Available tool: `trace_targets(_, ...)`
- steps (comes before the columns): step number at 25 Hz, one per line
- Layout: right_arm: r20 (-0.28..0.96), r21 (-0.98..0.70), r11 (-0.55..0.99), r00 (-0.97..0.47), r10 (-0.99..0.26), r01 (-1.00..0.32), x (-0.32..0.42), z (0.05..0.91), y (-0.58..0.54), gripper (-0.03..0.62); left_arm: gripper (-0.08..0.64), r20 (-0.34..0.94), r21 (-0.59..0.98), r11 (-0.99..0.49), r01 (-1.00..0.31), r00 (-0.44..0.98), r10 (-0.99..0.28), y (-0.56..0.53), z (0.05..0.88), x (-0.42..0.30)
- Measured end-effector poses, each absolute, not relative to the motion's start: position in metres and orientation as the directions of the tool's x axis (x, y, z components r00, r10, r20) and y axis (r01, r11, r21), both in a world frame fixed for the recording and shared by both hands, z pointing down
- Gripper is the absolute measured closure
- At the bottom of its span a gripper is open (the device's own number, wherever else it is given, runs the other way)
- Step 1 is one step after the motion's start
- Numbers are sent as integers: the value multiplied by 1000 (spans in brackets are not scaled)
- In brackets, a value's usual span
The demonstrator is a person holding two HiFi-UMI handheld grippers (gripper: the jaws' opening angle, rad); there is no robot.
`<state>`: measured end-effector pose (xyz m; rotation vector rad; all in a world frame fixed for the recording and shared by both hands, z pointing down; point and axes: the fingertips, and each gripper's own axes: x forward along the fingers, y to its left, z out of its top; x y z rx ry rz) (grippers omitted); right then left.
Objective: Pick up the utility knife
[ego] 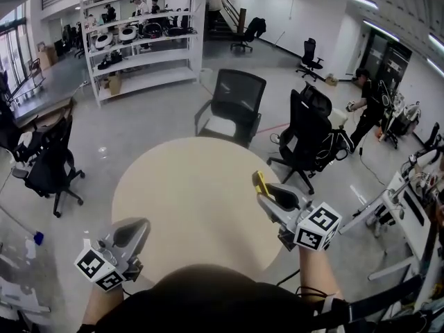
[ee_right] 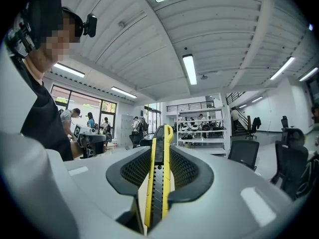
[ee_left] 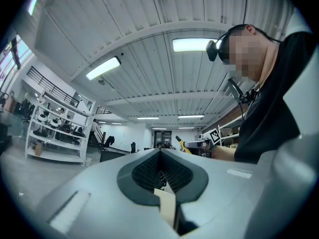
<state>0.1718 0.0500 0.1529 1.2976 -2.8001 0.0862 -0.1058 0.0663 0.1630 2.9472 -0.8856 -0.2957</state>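
The yellow and black utility knife [ee_right: 158,183] stands upright between the pads of my right gripper [ee_right: 160,166], which is shut on it. In the head view the knife [ego: 261,183] sticks out of the right gripper [ego: 268,193] above the right edge of the round beige table [ego: 187,193]. My left gripper [ego: 134,229] hangs at the table's near left edge. Its jaws [ee_left: 160,169] are together with nothing between them. From the left gripper view the knife [ee_left: 180,144] shows small in the distance.
Two black office chairs [ego: 236,103] [ego: 309,134] stand behind the table and another [ego: 52,165] to its left. White shelving [ego: 139,40] lines the back. A person [ego: 364,96] stands at the right, beside a desk [ego: 409,207].
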Motion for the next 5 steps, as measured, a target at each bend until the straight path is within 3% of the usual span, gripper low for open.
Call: trace_targets(5,78,-27,643,-643,-762,-765,173,161,45,462,563,-164,97,-839,-536,823,-544,63,171,-102)
